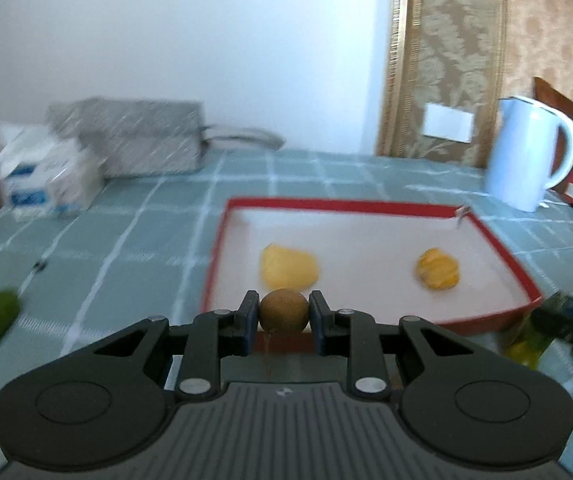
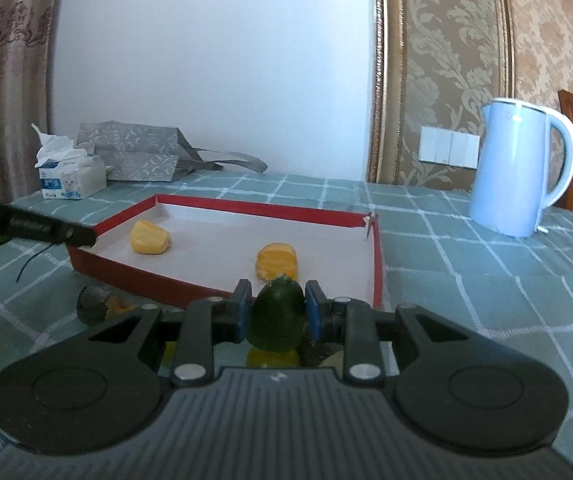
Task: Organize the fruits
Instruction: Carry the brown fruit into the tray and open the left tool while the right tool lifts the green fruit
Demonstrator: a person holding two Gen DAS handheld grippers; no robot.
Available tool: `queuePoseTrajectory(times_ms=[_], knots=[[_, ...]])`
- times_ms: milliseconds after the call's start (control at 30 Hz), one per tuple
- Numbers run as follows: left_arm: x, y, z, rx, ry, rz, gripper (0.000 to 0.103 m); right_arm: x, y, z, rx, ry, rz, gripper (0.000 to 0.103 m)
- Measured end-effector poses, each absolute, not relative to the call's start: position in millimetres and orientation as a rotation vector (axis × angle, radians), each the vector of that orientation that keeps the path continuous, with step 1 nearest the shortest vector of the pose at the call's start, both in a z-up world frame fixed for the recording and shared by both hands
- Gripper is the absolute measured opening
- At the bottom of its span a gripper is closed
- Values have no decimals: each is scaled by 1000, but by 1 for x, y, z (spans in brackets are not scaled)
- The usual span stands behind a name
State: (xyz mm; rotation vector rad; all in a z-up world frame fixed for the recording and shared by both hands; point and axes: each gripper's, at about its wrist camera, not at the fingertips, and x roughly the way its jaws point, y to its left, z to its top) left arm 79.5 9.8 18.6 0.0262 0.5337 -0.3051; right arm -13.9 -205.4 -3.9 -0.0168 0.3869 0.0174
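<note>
Two claws clamped: left claw (image 1: pixel 283 312) on brown fruit (image 1: pixel 283 311), right claw (image 2: pixel 278 312) on green fruit (image 2: pixel 275 316).

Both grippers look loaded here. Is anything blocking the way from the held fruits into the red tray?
Nothing visible does. The left gripper holds a round brown fruit just short of the red tray; the right gripper holds a dark green fruit at its near edge. Only the low rim lies ahead, and two yellow pieces leave bare floor.
</note>
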Motion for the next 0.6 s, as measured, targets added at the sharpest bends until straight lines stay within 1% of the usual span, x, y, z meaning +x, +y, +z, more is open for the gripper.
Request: queuePoseTrajectory(times_ms=[200, 600], knots=[[111, -29, 22, 59, 552, -368, 26, -13, -215, -4, 1, 377, -8, 27], [156, -62, -3, 73, 660, -388, 26, -8, -223, -5, 43, 398, -6, 27]])
